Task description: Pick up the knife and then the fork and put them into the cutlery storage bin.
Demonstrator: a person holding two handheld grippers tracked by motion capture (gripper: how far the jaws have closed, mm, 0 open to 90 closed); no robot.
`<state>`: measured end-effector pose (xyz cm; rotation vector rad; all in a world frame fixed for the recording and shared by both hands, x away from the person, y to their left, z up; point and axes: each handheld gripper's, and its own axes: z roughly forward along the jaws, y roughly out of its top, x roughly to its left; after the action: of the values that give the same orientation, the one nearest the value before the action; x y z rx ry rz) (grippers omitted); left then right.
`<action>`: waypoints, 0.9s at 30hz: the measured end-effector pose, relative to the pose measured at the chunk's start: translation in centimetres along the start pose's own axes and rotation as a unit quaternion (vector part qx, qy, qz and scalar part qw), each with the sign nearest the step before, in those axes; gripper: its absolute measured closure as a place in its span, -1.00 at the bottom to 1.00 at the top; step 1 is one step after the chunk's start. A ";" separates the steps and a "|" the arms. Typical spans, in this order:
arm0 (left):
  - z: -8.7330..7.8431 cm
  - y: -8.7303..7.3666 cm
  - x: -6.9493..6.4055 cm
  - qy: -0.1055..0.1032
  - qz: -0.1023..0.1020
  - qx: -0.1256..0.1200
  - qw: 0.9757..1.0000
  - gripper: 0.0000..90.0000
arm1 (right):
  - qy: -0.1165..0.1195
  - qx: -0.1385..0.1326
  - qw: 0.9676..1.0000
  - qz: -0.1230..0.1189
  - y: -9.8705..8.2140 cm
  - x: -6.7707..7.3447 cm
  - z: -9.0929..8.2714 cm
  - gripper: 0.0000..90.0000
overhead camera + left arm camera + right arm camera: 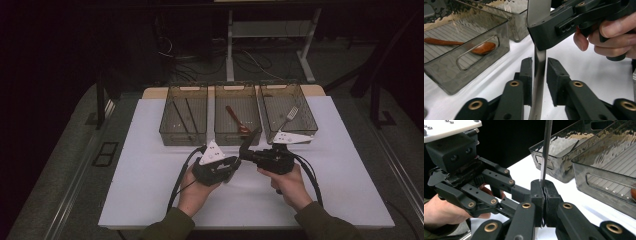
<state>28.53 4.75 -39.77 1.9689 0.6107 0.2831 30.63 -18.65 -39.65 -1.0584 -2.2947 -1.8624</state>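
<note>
A table knife with a shiny metal blade (545,150) stands upright between my two grippers over the middle of the white table. My right gripper (542,183) is shut on it, and the knife (254,136) sticks up from the jaws towards the bins. My left gripper (539,62) faces it from the left. Its two pads stand close on either side of the knife (539,82) with thin gaps, open. In the high view the left gripper (236,164) and the right gripper (245,152) nearly touch tip to tip.
Three smoked clear bins stand in a row at the back of the white table (150,190). The left bin (183,131) holds dark cutlery, the middle bin (237,137) a wooden spoon (235,119), the right bin (290,132) a fork (290,114).
</note>
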 end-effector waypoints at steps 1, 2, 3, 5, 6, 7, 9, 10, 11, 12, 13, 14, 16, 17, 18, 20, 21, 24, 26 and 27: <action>0.0 -0.1 0.0 0.001 0.002 -0.001 1.000 0.56 | -0.002 0.001 1.000 -0.002 0.0 0.0 0.0 0.93; -0.1 -0.2 0.0 -0.001 0.002 -0.002 1.000 0.51 | -0.002 0.003 1.000 -0.004 0.0 0.0 0.0 0.93; -0.1 -0.3 0.0 -0.002 0.001 -0.005 1.000 0.46 | -0.003 0.004 1.000 -0.005 0.0 -0.1 0.0 0.93; -0.2 -0.6 0.1 -0.003 0.003 -0.004 1.000 0.34 | -0.007 0.004 1.000 -0.007 0.0 -0.1 -0.1 0.93; -0.3 -0.7 0.1 -0.003 0.008 -0.005 1.000 0.29 | -0.008 0.003 1.000 -0.008 0.1 -0.1 -0.3 0.93; -0.5 -0.9 0.2 -0.005 0.012 -0.002 1.000 0.25 | -0.010 0.003 1.000 -0.010 0.1 -0.1 -0.4 0.93; -0.9 -1.1 0.5 -0.014 0.012 -0.001 1.000 0.14 | -0.014 0.003 1.000 -0.013 0.2 -0.2 -0.6 0.93; -1.1 -1.3 0.7 -0.020 0.012 -0.001 1.000 0.10 | -0.016 0.001 1.000 -0.013 0.2 -0.3 -0.8 0.93; -1.3 -1.5 0.9 -0.025 0.012 -0.001 1.000 0.08 | -0.017 0.000 1.000 -0.014 0.3 -0.4 -1.0 0.93; -1.5 -1.7 1.0 -0.027 0.014 0.002 1.000 0.04 | -0.020 -0.001 1.000 -0.013 0.3 -0.5 -1.1 0.93; -1.8 -1.9 1.2 -0.028 0.015 0.003 0.999 0.00 | -0.022 -0.001 1.000 -0.014 0.3 -0.6 -1.2 0.93; -2.1 -2.1 1.4 -0.028 0.016 0.004 0.999 -0.04 | -0.024 0.000 1.000 -0.016 0.4 -0.7 -1.4 0.93; -2.8 -2.6 1.7 -0.028 0.012 0.004 1.000 -0.14 | -0.031 0.000 0.999 -0.019 0.5 -0.8 -1.7 0.93; -3.2 -2.9 1.9 -0.028 0.009 0.001 1.000 -0.16 | -0.033 -0.002 0.999 -0.023 0.5 -0.9 -1.8 0.93; -3.6 -3.3 2.1 -0.027 0.009 -0.001 1.000 -0.19 | -0.037 0.000 0.999 -0.023 0.5 -1.0 -2.0 0.93; -4.4 -3.9 2.4 -0.028 0.010 0.002 1.000 -0.23 | -0.042 -0.003 0.999 -0.022 0.6 -1.3 -2.3 0.93; -4.7 -4.2 2.6 -0.031 0.005 0.000 1.000 -0.26 | -0.044 -0.005 0.999 -0.021 0.6 -1.4 -2.5 0.93; -5.7 -5.0 3.1 -0.037 -0.003 -0.006 0.999 -0.35 | -0.054 -0.006 0.998 -0.022 0.8 -1.8 -3.1 0.93; -6.2 -5.6 3.3 -0.039 -0.004 -0.010 0.999 -0.41 | -0.059 -0.007 0.998 -0.022 0.8 -2.0 -3.5 0.93; -6.5 -5.8 3.4 -0.038 -0.004 -0.010 0.999 -0.45 | -0.061 -0.006 0.998 -0.023 0.9 -2.1 -3.8 0.93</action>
<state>26.78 13.67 -42.11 1.9476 0.5654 0.2078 31.19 -22.91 -38.65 -1.1624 -2.3964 -1.8811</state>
